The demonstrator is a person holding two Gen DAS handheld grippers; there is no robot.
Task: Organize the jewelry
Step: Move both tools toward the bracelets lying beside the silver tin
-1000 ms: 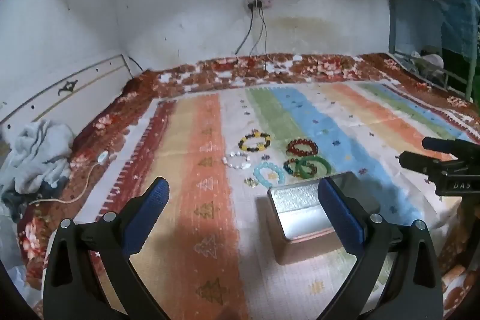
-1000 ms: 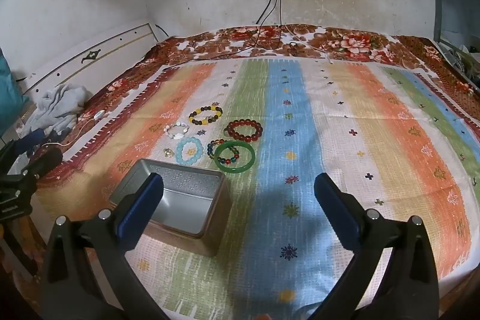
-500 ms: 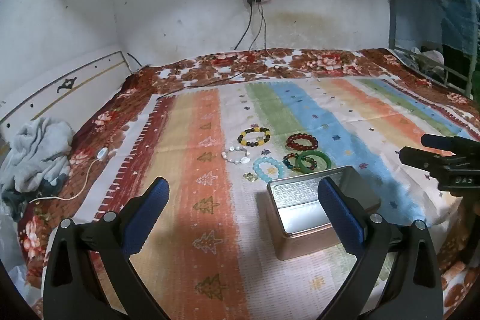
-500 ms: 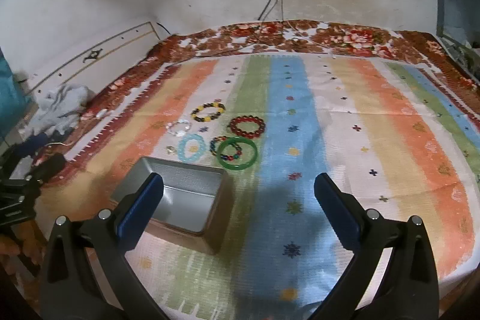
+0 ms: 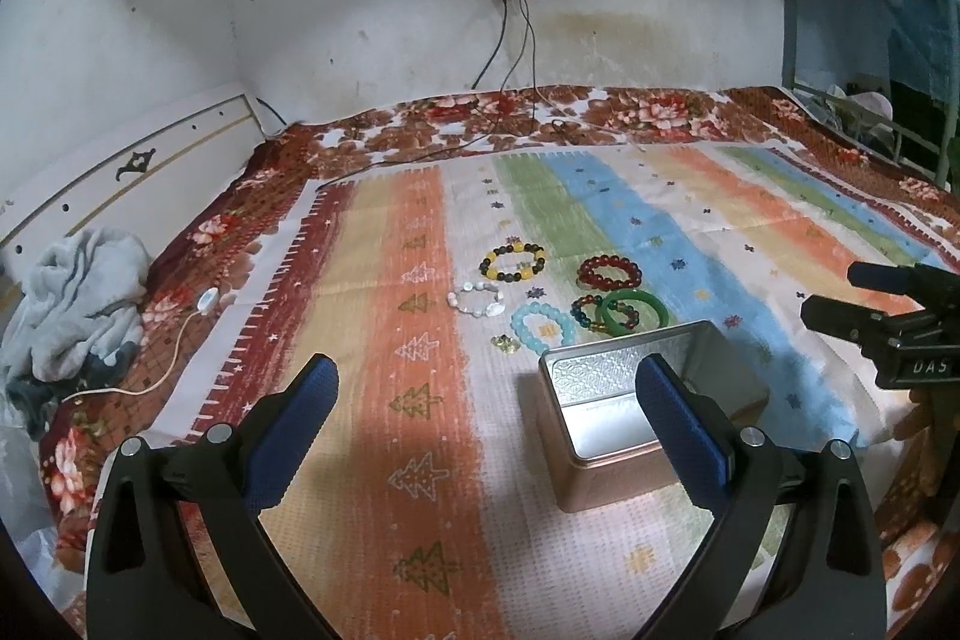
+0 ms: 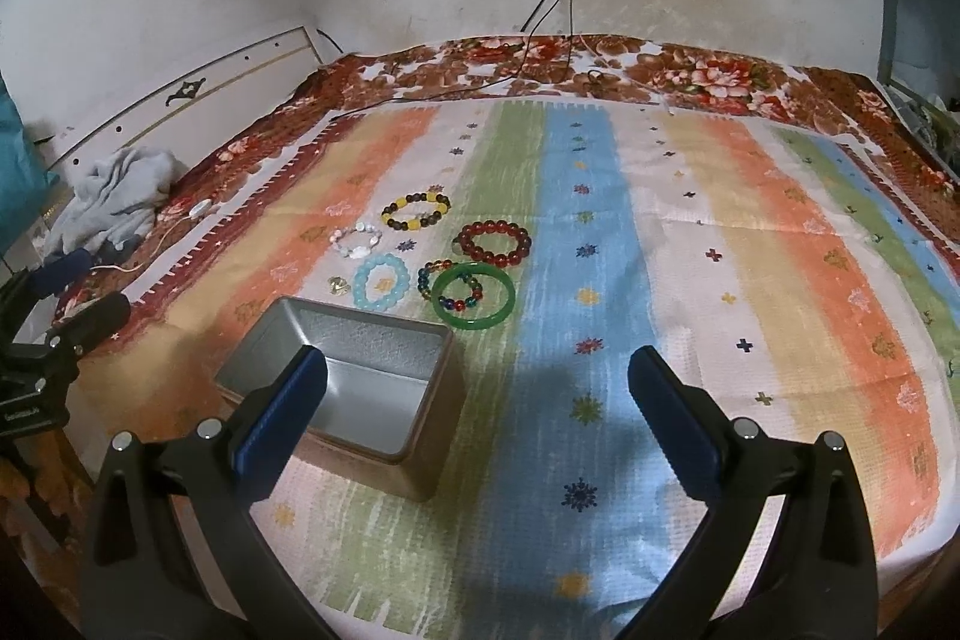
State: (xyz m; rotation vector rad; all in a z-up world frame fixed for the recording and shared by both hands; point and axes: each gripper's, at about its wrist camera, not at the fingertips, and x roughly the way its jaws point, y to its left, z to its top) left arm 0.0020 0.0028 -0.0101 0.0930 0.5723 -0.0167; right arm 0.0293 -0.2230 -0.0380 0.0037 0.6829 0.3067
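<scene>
An open, empty metal tin (image 5: 612,400) (image 6: 360,388) stands on the striped bedspread. Just beyond it lie several bracelets: yellow-and-black beads (image 5: 513,261) (image 6: 418,210), dark red beads (image 5: 609,273) (image 6: 494,243), white beads (image 5: 477,299) (image 6: 358,243), pale blue beads (image 5: 543,328) (image 6: 381,280), multicolour beads (image 5: 591,313) (image 6: 450,287) and a green bangle (image 5: 636,311) (image 6: 474,303). A small gold trinket (image 5: 504,343) (image 6: 339,286) lies beside them. My left gripper (image 5: 486,424) is open and empty, hovering before the tin. My right gripper (image 6: 477,412) is open and empty, right of the tin.
A grey cloth (image 5: 72,292) and a white cable (image 5: 168,352) lie at the bed's left edge by the headboard. Power cords (image 5: 510,58) hang from a wall socket onto the far side of the bed. The bedspread (image 6: 750,280) stretches out to the right.
Both grippers have tilted slightly, so the tin and bracelets sit a little differently in each view. The jaws stay open and nothing on the bed has moved.
</scene>
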